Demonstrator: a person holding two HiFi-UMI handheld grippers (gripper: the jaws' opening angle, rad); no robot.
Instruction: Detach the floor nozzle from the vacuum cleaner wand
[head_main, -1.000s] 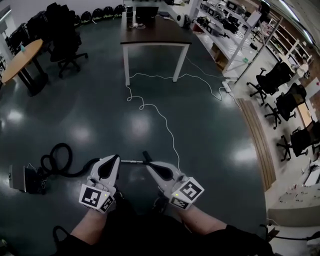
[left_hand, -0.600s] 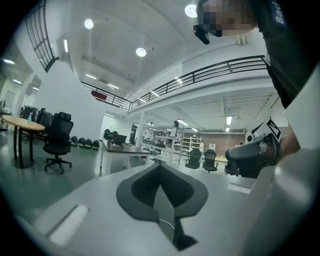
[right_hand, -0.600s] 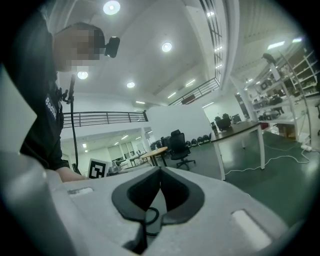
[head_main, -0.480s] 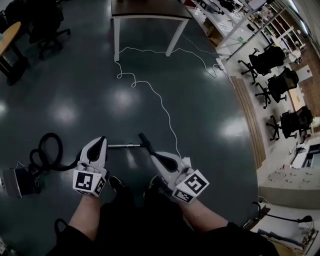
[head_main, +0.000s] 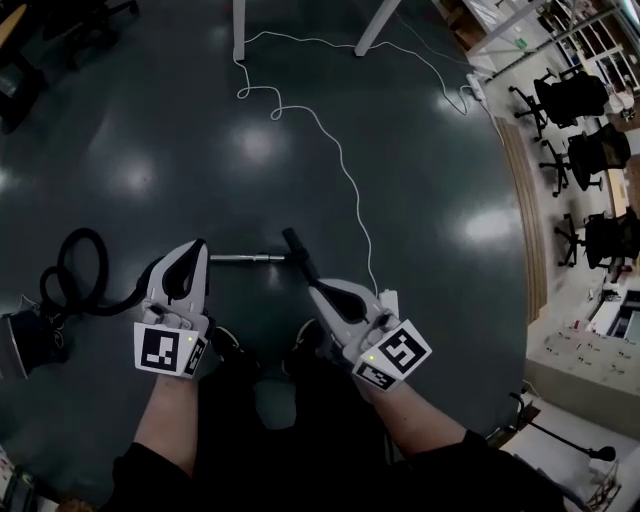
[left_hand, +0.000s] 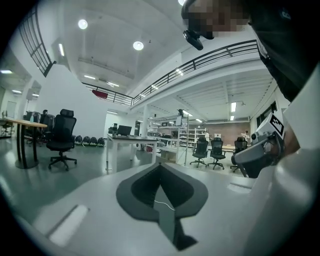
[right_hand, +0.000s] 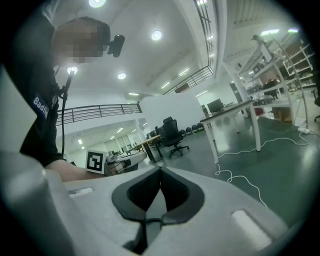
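Nozzle (head_main: 297, 252) lies on the floor (head_main: 430, 200) at the right end of the wand (head_main: 243, 258), between my grippers. My left gripper (head_main: 199, 245) and right gripper (head_main: 313, 285) are both closed, holding nothing. The hose (head_main: 72, 272) coils to the left.

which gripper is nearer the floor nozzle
Right. The right gripper sits just below the floor nozzle in the head view; the left gripper is at the wand's far end.
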